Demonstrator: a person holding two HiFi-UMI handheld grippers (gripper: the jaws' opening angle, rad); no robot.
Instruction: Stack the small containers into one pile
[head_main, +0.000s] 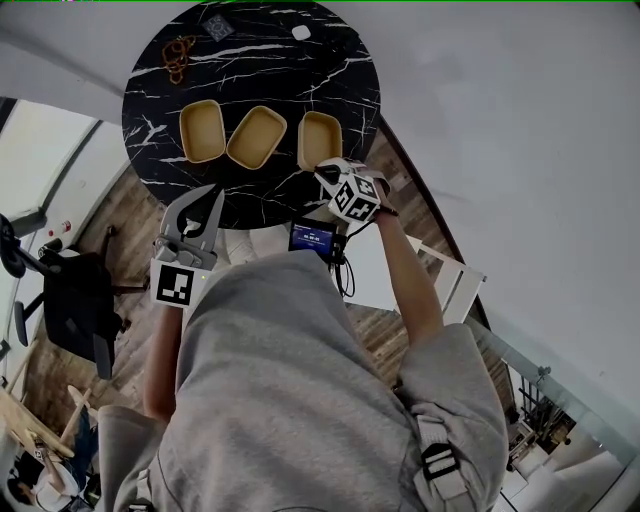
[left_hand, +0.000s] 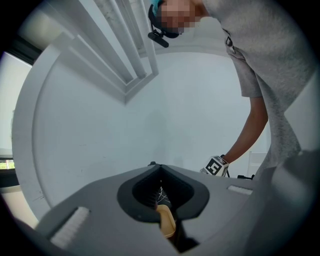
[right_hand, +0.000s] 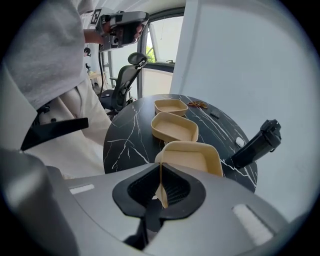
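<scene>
3 containers sit in a row near the table edge, with bare top above them. The right gripper pinches the rightmost container by its near wall. The left gripper, at lower left, is closed and empty.

A round black table with white marble veins stands close to a plain white wall. The floor is of brown wood planks, mixed in tone. A black office chair stands on it to the left of the table, near a tall window with a dark frame; daylight and some green show through the glass. A white slatted piece of furniture stands on the floor to the right of the table. White beams run overhead. The light is soft and even, with no hard shadows on the wall
</scene>
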